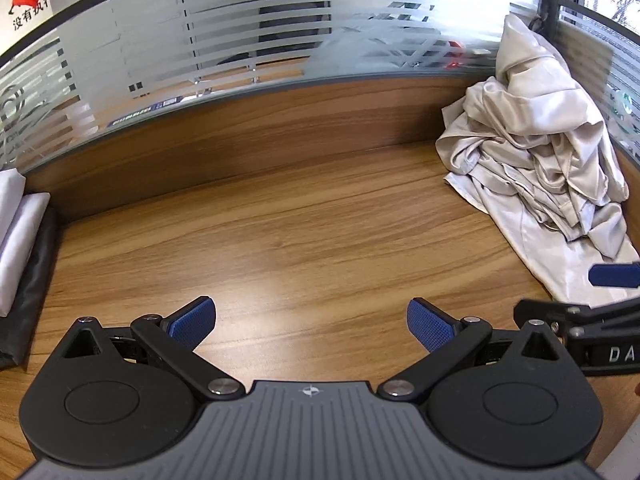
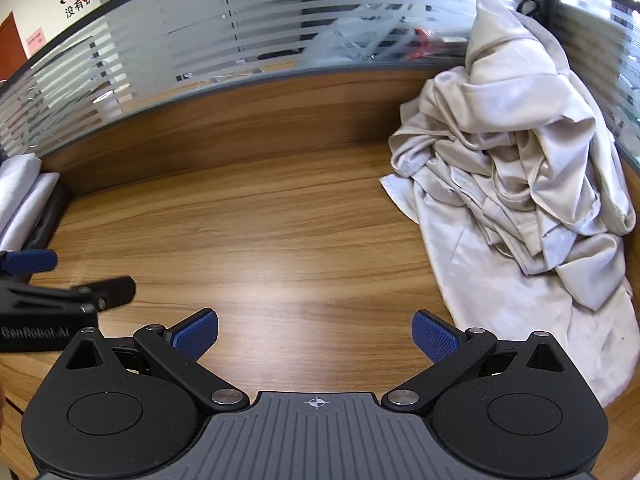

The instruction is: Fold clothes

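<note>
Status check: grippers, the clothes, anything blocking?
Left gripper open, empty, over bare desk. Right gripper open, empty. Beige clothes heaped unfolded in far right corner. Folded white stack at left edge; nothing in the way.

Crumpled heap of beige clothes (image 2: pixel 516 168), satiny sheen, unfolded. Piled at far right corner of the wooden table (image 2: pixel 260 240), its peak leaning against the glass partition. One flat panel trails out of the heap toward the near edge, lying smooth on the wood. Creases and folds throughout.

Folded white cloth (image 1: pixel 16 240) at far left, stacked on something dark.
</note>
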A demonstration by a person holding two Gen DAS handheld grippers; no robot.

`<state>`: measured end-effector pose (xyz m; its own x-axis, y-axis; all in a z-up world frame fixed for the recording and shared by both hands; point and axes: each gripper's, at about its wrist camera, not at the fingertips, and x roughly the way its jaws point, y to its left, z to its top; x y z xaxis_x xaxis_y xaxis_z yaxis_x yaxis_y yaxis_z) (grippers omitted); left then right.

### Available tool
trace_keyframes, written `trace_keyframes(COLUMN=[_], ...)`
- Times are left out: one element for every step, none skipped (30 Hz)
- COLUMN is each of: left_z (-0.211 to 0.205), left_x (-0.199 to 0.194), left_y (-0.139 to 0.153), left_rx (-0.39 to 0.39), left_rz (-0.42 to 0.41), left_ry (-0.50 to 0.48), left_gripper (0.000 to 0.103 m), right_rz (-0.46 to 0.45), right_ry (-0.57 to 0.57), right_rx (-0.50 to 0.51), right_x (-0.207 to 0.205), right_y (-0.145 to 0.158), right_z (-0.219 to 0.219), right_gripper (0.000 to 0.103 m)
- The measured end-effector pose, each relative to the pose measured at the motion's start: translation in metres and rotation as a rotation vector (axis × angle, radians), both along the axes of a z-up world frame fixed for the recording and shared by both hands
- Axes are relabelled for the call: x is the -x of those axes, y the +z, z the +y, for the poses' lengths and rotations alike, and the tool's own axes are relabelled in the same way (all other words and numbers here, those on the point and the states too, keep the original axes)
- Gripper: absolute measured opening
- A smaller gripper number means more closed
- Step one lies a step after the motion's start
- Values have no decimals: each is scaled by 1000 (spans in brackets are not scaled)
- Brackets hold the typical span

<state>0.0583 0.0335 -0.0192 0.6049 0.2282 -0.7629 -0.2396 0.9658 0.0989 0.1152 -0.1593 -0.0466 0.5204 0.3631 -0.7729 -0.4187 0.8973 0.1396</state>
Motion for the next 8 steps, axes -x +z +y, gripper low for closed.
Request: trace_keyframes(left_z=[1, 2, 3, 4, 6, 8, 10, 12], left_x=[-1, -2, -4, -5, -5, -6, -7, -7], left_y=[-1, -2, -3, -5, -7, -9, -11, -13], left_rx=[2, 5, 9, 14, 23, 34, 45, 52], left_rz=[5, 10, 17, 24, 30, 35, 38, 38], left_ry=[1, 1, 3, 5, 9, 14, 20, 27], left_gripper=[103, 103, 103, 103, 103, 103, 103, 103], right_rz=[5, 11, 14, 17, 19, 21, 24, 27], right_ry=[-3, -7, -9, -9, -10, -10, -9, -8], right_rx=[0, -1, 0, 3, 5, 8, 10, 12], right_x=[-1, -2, -2, -2, -3, -3, -4, -6], right_y=[-2, -3, -4, -5, -7, -8, -10, -11], right_z=[-1, -1, -1, -1, 0, 1, 1, 2], right_gripper=[103, 103, 103, 103, 103, 103, 103, 103])
